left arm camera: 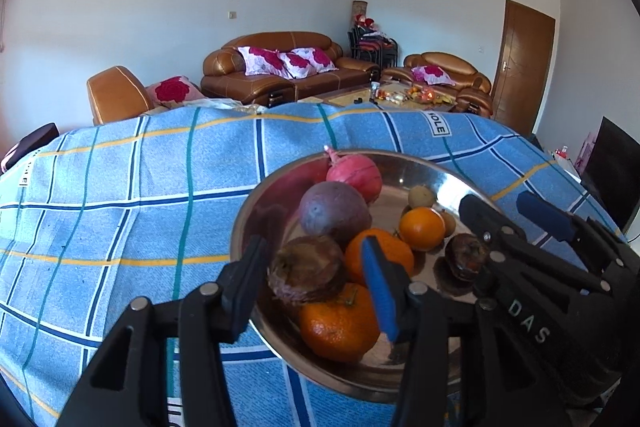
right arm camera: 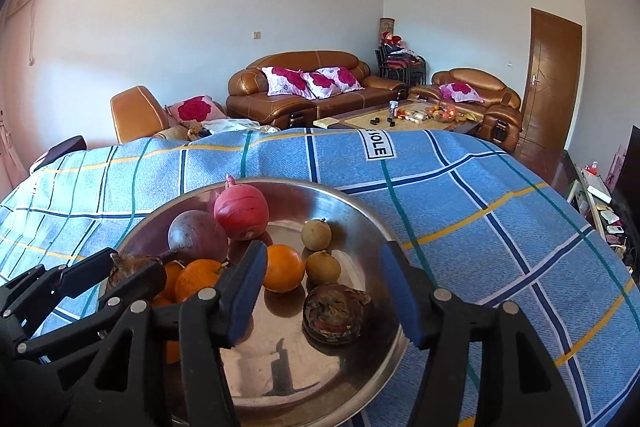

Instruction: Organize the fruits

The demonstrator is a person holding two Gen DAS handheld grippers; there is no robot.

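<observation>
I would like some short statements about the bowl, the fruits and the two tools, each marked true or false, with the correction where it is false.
1. The fruits lie in a metal bowl. True.
2. The bowl stands on a bare wooden table. False: it stands on a blue checked cloth.
3. The left tool hangs open around a wrinkled brown fruit. True.
4. The right tool is shut on an orange. False: it is open and holds nothing; the small orange lies free in the bowl.
5. The pink pomegranate is at the far side of the bowl. True.
</observation>
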